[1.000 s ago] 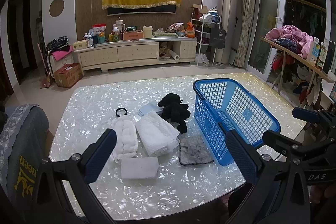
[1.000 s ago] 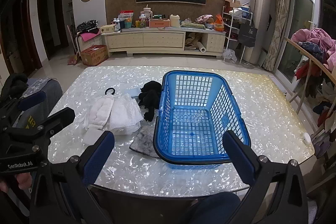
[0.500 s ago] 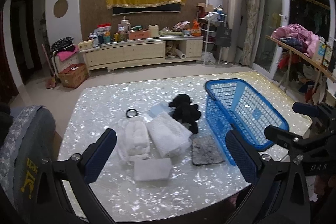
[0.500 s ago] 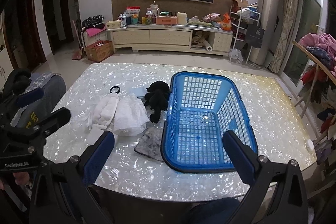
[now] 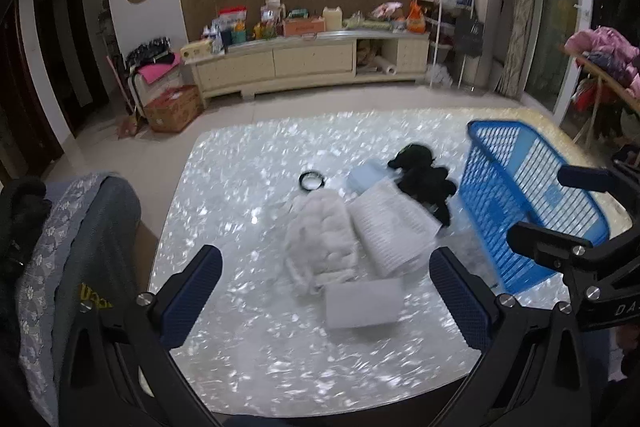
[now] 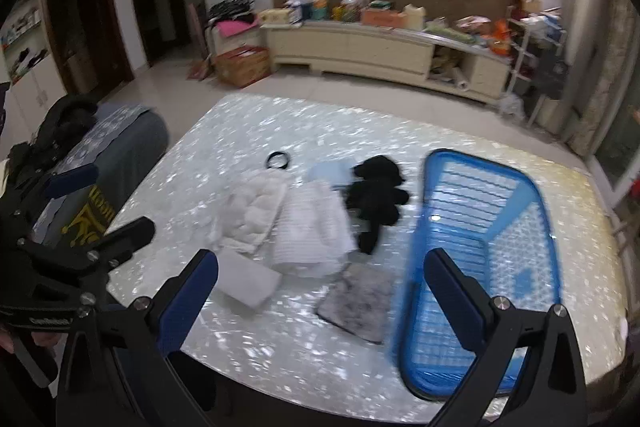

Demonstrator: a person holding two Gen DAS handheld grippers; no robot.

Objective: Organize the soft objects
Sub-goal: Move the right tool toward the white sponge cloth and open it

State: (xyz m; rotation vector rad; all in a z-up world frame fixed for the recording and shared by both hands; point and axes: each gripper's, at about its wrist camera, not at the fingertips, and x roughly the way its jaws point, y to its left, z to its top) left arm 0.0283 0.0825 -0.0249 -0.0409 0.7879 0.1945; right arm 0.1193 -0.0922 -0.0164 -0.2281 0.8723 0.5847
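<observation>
Soft items lie on the pearly table [image 5: 248, 187]: a fluffy white bundle [image 5: 320, 239], a ribbed white cloth [image 5: 394, 231], a white sponge block [image 5: 362, 303], a black plush toy [image 5: 424, 179], a pale blue pad [image 5: 364, 177] and a black hair tie [image 5: 311, 181]. A grey furry mat [image 6: 356, 301] shows in the right wrist view. The blue basket [image 5: 532, 203] stands on the right, empty [image 6: 488, 247]. My left gripper [image 5: 324, 291] is open above the table's near edge, over the sponge block. My right gripper [image 6: 320, 287] is open and empty, near the mat.
A grey cloth-covered chair [image 5: 76, 267] stands at the table's left edge. A cream TV cabinet [image 5: 304, 61] with clutter lines the far wall. A rack with clothes [image 5: 600, 55] stands to the right.
Both grippers have swung left: the items and basket have shifted rightward in both views. Nothing on the table has been touched. Both grippers stay open.
</observation>
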